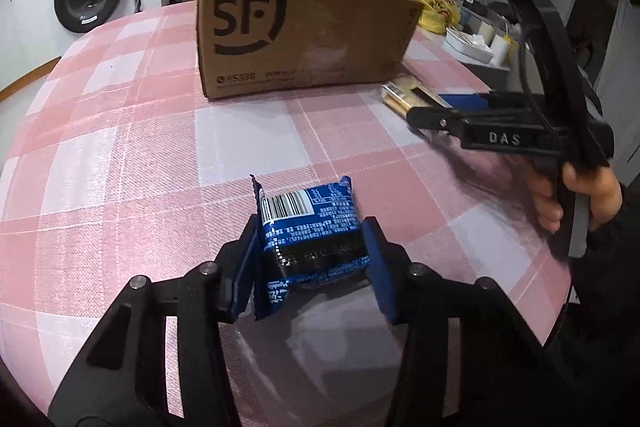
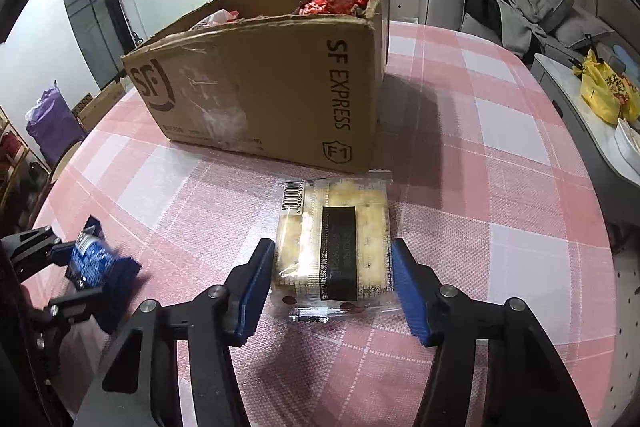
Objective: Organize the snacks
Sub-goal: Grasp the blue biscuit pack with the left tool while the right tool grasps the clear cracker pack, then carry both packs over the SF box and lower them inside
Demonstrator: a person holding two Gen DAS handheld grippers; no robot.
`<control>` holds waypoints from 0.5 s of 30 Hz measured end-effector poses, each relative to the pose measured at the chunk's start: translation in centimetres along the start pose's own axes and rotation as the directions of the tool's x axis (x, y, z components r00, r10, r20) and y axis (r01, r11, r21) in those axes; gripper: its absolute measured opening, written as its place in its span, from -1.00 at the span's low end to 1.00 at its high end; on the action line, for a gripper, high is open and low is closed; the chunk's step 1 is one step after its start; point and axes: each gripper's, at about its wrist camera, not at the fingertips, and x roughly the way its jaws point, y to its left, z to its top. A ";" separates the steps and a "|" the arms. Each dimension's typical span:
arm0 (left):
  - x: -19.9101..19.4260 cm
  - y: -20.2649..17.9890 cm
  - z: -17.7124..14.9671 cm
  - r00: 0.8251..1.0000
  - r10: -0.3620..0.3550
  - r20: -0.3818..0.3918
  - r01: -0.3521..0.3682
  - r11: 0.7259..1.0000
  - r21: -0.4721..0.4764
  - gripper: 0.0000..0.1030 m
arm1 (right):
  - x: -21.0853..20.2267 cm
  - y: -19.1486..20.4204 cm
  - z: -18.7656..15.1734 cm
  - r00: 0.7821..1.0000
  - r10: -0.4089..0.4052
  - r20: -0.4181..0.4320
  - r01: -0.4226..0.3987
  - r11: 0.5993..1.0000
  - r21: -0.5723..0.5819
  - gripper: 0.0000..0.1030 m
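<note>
In the left wrist view, a small blue foil snack packet (image 1: 310, 227) with a white barcode is seen clamped between the blue pads of the left gripper (image 1: 308, 263); the jaws are closed against its sides, and the packet appears to be raised off the pink-and-white checked tablecloth (image 1: 140, 147), presumably so it can be carried to the open brown cardboard shipping box (image 1: 304, 35) standing further back. The right gripper (image 1: 436, 115) is seen at the right edge, low over the cloth near the box.

In the right wrist view, a clear-wrapped pale cracker pack (image 2: 334, 247) with a black label is seen lying flat on the cloth, just in front of the box corner. It is straddled by the right gripper's wide-open jaws, whose pads stand beside its long edges without pressing, apparently lined up for a side grasp. A red foil bag (image 2: 340, 1) is already held inside the box.
</note>
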 end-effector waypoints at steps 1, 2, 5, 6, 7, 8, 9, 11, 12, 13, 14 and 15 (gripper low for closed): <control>0.0 0.1 0.0 1.000 0.001 0.004 -0.001 1.000 -0.004 -0.11 | -0.1 0.0 0.1 1.000 0.003 0.003 -0.003 1.000 -0.001 0.14; -0.1 0.2 0.1 1.000 0.003 0.014 -0.003 1.000 -0.008 -0.11 | -0.2 0.1 0.1 1.000 0.007 0.010 -0.007 1.000 -0.001 0.14; -0.3 0.5 0.7 0.999 0.012 0.038 -0.011 1.000 -0.019 -0.12 | -1.2 0.1 -0.1 0.999 0.033 0.038 -0.033 0.999 0.003 0.14; -0.4 0.5 0.9 0.999 0.016 0.045 -0.015 1.000 -0.021 -0.12 | -1.6 0.3 -0.1 0.998 0.037 0.045 -0.037 0.999 0.002 0.14; -0.5 0.6 1.3 0.998 0.023 0.054 -0.021 0.999 -0.025 -0.12 | -2.0 0.3 -0.1 0.997 0.047 0.057 -0.047 0.999 0.001 0.14; -0.6 0.6 1.6 0.998 0.024 0.063 -0.022 0.999 -0.029 -0.13 | -2.5 0.3 0.0 0.995 0.064 0.072 -0.065 0.998 0.004 0.14; -0.8 0.7 1.9 0.997 0.027 0.073 -0.024 0.999 -0.033 -0.13 | -2.9 0.4 0.0 0.994 0.069 0.080 -0.070 0.998 0.004 0.14; -1.1 0.7 2.6 0.995 0.029 0.093 -0.026 0.999 -0.036 -0.13 | -3.8 0.6 0.2 0.991 0.083 0.104 -0.083 0.997 -0.002 0.14; -1.4 0.7 3.0 0.994 0.031 0.103 -0.028 0.999 -0.033 -0.13 | -4.2 0.7 0.3 0.989 0.087 0.116 -0.087 0.996 -0.002 0.14; -1.6 0.6 3.4 0.993 0.034 0.112 -0.031 0.999 -0.032 -0.13 | -4.6 0.7 0.4 0.987 0.096 0.129 -0.097 0.995 0.002 0.14; -1.8 0.5 4.0 0.992 0.036 0.118 -0.033 0.999 -0.021 -0.13 | -5.1 0.7 0.6 0.983 0.111 0.143 -0.113 0.994 0.005 0.14; -1.9 0.5 4.5 0.991 0.041 0.125 -0.040 0.999 -0.015 -0.13 | -5.5 0.9 0.7 0.981 0.116 0.154 -0.118 0.993 0.005 0.14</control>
